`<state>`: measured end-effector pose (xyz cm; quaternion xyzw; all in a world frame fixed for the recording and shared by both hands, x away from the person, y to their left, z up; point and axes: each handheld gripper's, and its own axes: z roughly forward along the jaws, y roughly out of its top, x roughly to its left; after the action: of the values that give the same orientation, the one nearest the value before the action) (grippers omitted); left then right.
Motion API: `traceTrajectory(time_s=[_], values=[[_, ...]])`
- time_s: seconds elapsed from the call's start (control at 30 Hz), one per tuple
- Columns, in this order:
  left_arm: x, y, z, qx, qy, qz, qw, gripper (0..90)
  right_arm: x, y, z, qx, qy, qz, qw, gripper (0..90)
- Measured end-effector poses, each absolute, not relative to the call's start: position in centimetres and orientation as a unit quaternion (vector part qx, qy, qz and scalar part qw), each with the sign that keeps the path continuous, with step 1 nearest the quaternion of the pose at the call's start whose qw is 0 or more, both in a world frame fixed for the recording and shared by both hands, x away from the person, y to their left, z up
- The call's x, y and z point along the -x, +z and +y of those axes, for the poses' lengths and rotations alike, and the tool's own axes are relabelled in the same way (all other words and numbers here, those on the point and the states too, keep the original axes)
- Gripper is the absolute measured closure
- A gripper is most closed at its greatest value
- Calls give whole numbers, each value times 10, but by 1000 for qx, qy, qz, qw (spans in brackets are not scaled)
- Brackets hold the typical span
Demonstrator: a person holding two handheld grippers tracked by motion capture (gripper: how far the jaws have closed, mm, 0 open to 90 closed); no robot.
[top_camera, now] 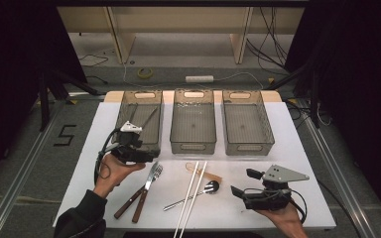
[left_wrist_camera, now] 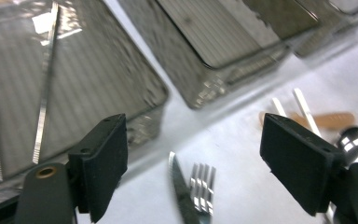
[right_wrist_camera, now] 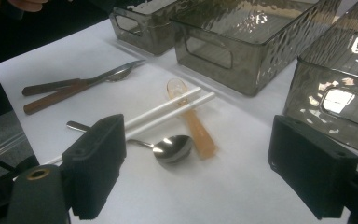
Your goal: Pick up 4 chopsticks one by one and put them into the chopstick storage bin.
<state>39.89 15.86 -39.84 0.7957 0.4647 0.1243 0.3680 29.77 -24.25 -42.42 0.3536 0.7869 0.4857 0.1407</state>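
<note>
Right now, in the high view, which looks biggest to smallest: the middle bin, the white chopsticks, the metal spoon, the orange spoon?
1. Middle bin
2. White chopsticks, longest but thin
3. Metal spoon
4. Orange spoon, partly hidden under the chopsticks, so its rank against the metal spoon is unsure

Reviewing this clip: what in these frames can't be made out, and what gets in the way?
- Thin metal utensils in the left smoked-plastic bin: type unclear; small in the high view, blurred in the left gripper view.
- Wooden-handled knife and fork: handles cut off by the bottom edge of the left gripper view.
- White chopsticks: near ends run off the high view's bottom edge.
- Steel spoon: handle partly hidden by the right gripper's black jaw.
</note>
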Motion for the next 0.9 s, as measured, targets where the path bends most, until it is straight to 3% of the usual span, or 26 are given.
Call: traceTrajectory(time_s=[0.9], values=[[-364, -422, 107, -841, 84, 423, 327, 177, -300, -429, -247, -364, 483, 785, 137, 197]])
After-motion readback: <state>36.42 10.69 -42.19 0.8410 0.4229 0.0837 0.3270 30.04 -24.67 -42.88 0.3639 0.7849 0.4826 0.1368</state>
